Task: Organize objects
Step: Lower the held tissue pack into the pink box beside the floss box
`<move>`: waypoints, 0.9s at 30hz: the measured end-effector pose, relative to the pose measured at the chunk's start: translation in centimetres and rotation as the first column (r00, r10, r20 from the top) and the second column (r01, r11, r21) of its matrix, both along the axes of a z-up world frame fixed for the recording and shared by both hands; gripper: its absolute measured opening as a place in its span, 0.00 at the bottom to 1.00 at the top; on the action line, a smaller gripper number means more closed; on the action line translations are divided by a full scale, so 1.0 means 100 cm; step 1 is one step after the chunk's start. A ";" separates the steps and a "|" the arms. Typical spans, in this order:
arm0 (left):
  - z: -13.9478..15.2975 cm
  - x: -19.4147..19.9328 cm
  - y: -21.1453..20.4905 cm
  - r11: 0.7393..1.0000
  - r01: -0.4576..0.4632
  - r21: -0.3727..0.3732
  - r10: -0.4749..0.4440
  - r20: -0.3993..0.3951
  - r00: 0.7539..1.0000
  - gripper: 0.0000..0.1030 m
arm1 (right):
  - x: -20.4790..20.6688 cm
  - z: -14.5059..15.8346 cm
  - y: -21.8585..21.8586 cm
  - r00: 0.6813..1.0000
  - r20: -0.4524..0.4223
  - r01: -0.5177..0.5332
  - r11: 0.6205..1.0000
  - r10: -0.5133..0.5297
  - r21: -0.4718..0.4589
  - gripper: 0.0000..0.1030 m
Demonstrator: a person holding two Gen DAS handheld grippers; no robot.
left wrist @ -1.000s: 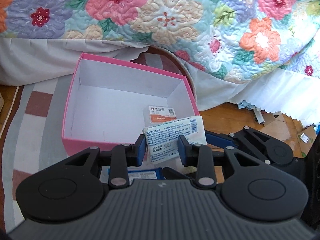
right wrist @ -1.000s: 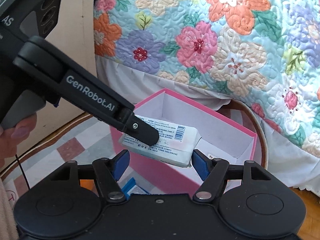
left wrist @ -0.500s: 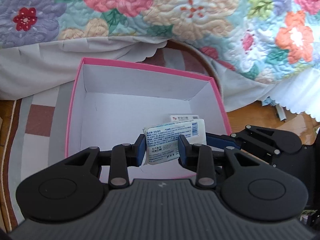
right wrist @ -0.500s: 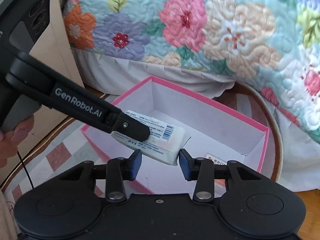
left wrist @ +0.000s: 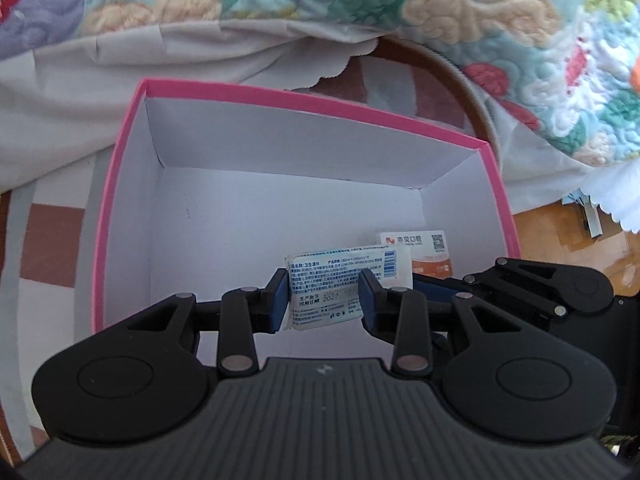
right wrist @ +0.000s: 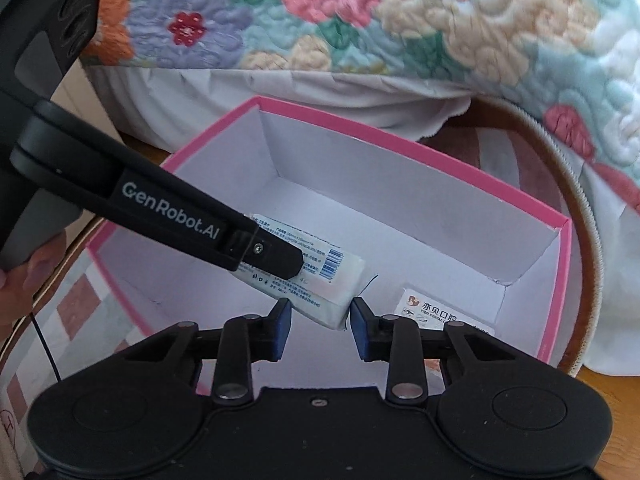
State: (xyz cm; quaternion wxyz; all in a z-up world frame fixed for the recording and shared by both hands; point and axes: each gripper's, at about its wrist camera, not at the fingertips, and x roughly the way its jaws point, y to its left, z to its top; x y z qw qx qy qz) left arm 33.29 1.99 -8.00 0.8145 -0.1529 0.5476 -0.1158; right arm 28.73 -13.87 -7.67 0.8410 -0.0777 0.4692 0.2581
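A white wipes packet (left wrist: 344,268) with blue print hangs over the inside of the pink box (left wrist: 320,100), which is white within. My left gripper (left wrist: 324,280) grips it across its width, and its jaws are starting to open. From the right, my right gripper (right wrist: 320,308) is closing, its blue pads against the packet's (right wrist: 336,276) near end. One black left finger (right wrist: 276,258) lies across the packet's top. An orange-and-white card (left wrist: 416,242) rests on the box floor in the near right corner, just beyond the packet.
The pink box (right wrist: 400,136) stands on a striped rug (left wrist: 52,240) against a bed with a floral quilt (left wrist: 480,20) and a white skirt (left wrist: 80,80). Bare wooden floor (left wrist: 560,232) shows at the right. A person's hand (right wrist: 24,272) holds the left gripper's handle.
Both grippers have moved forward and down, carrying the packet from the box's near wall to over its inside. The right jaws have narrowed from wide open onto the packet's end.
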 end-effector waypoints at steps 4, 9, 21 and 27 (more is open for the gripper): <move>-0.013 0.009 0.001 1.000 -0.005 -0.007 0.005 -0.025 1.000 0.34 | 0.008 -0.012 -0.002 0.999 -0.029 0.020 1.000 -0.019 0.015 0.36; -0.030 0.016 0.002 1.000 -0.020 -0.002 0.020 -0.060 0.998 0.34 | 0.018 -0.027 -0.001 0.996 -0.085 0.037 0.999 -0.035 0.015 0.35; -0.056 0.026 0.005 0.998 -0.059 -0.030 0.055 -0.116 0.992 0.36 | 0.031 -0.044 0.016 0.982 -0.179 0.049 0.995 -0.065 -0.091 0.34; -0.056 0.023 0.010 0.997 -0.073 -0.016 0.072 -0.072 0.995 0.33 | 0.032 -0.046 0.023 0.980 -0.189 0.049 0.992 -0.070 -0.119 0.30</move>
